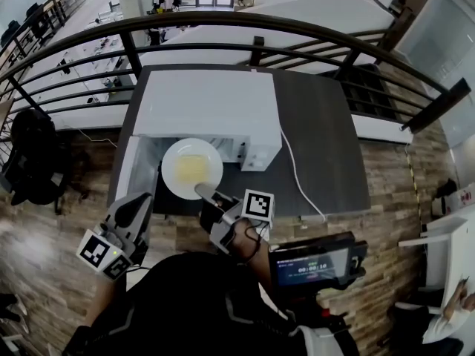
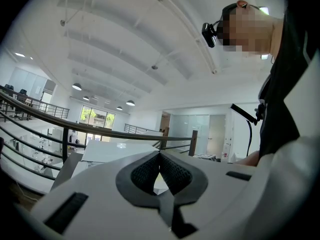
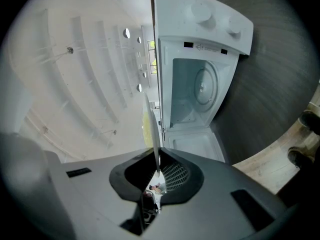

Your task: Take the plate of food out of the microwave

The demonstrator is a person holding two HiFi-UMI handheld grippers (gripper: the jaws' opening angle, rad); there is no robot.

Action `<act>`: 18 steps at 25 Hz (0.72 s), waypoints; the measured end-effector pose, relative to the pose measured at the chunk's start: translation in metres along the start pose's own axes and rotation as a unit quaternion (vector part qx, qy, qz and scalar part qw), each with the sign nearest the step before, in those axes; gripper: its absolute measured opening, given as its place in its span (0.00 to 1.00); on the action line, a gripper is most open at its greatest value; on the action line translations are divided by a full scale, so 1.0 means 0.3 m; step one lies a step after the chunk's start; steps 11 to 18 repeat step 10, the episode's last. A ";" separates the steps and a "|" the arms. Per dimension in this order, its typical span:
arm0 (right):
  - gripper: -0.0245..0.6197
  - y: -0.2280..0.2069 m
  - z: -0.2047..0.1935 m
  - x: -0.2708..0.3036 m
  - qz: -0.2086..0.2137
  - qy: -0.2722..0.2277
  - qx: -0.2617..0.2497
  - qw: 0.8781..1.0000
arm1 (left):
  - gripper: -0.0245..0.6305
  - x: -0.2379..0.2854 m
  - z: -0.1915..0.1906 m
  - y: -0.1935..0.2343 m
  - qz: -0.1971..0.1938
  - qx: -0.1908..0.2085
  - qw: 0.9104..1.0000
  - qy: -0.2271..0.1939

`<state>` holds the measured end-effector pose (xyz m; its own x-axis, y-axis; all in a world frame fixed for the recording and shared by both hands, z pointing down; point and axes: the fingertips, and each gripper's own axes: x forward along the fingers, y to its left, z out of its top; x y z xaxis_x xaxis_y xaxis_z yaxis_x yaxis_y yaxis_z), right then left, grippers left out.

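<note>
The left tool point(image 1: 138, 205), at the lower left of the head view, has a pale grey shell and a cube point(image 1: 100, 252) of black-and-white square markers. The right tool point(image 1: 205, 193) carries a like cube, with a thin black cable point(image 1: 252, 243) looping behind it. Both have dark ribbed pads point(image 2: 175, 174). The person wears a black top point(image 1: 185, 302) and a white sleeve point(image 2: 305, 109).

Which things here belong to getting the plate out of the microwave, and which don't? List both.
Job: plate with yellow food, clamped at its rim by the right gripper; microwave, its door open.
Lying about: white cable on the table, black chair, railing, lit screen.
</note>
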<state>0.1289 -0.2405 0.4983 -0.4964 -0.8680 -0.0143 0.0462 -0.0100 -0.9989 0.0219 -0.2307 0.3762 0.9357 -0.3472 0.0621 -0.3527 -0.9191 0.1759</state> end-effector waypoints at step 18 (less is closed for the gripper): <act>0.07 0.003 0.006 0.001 -0.006 0.000 -0.005 1.000 | 0.04 0.002 0.014 0.002 -0.002 -0.002 1.000 -0.005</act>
